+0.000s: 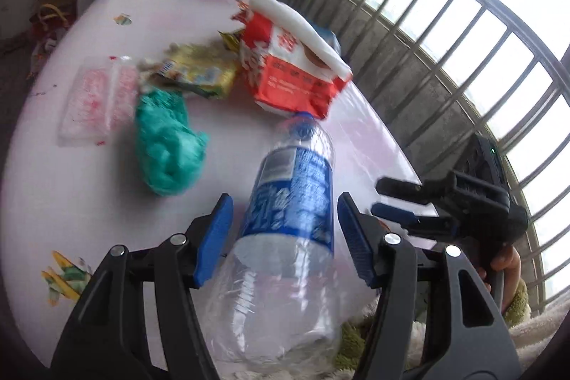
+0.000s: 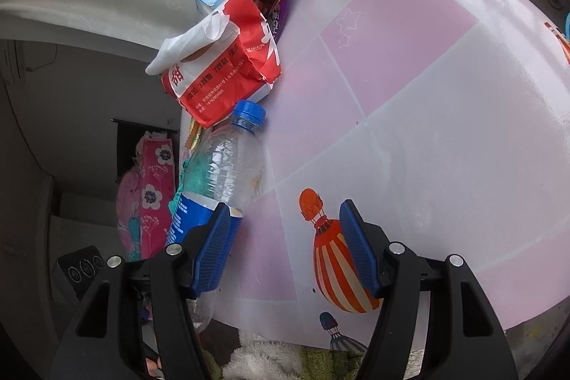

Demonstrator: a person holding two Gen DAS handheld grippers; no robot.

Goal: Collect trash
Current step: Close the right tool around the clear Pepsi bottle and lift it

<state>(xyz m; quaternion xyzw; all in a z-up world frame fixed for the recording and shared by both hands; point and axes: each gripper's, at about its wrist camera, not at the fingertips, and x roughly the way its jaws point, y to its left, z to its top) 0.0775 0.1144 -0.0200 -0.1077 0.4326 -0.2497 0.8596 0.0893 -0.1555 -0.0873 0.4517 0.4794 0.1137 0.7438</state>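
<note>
- Far left, left-wrist view: we see a clear blister pack (image 1: 98, 102) lying flat near the table's (image 1: 53, 202) left edge; a crumpled green bag (image 1: 167, 145) lies just beside it, toward the middle.
- Centre back: a yellow wrapper (image 1: 199, 70) touches a torn red packet (image 1: 292, 70), over which a white strip (image 1: 299, 27) leans.
- Centre front: the bottle (image 1: 288, 212), empty and blue-labelled, lies with its cap (image 2: 251, 114) against the red packet and its base overhanging the near edge.
- Left gripper (image 1: 285, 237): we find its jaws spread, one on each side of the bottle's label, with a gap on both sides; nothing is pinched yet.
- Right gripper (image 2: 281, 248): jaws likewise spread and holding nothing, over the near-right part of the table beside the bottle; one of its fingers (image 2: 213, 248) stands in front of the label, and whether it touches we cannot tell.
- Step in hand, as we judge it: the approach to the bottle. The next move calls for closing the left jaws squarely on the label; thin plastic will likely dent, and too light a pinch could let it slip.
</note>
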